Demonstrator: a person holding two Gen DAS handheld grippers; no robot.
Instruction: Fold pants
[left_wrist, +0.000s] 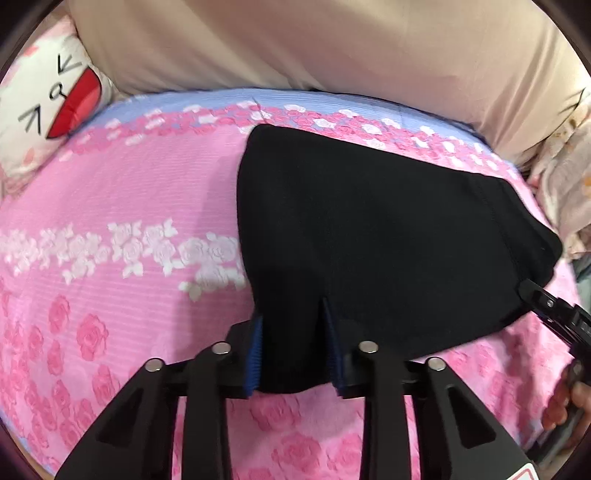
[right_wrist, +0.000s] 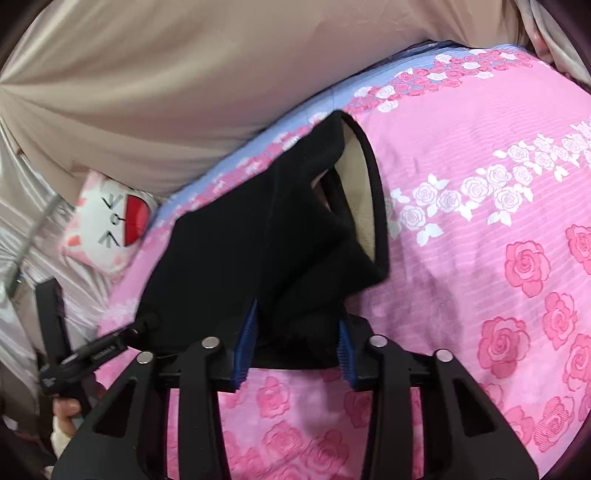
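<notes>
The black pants (left_wrist: 369, 229) lie folded on a pink rose-print bedspread (left_wrist: 122, 206). My left gripper (left_wrist: 293, 314) has its blue-padded jaws around the near edge of the pants and holds the fabric. My right gripper (right_wrist: 297, 314) likewise grips a bunched edge of the pants (right_wrist: 240, 251). The waistband opening with a beige lining (right_wrist: 358, 192) shows at the far end in the right wrist view. The right gripper's tip (left_wrist: 554, 314) shows at the pants' right edge in the left wrist view. The left gripper (right_wrist: 92, 350) shows at lower left in the right wrist view.
A white cartoon-face pillow (left_wrist: 48, 107) lies at the head of the bed, also in the right wrist view (right_wrist: 110, 225). A large beige cushion (left_wrist: 332, 48) runs along the far side. A floral pillow (left_wrist: 565, 177) is at the right edge.
</notes>
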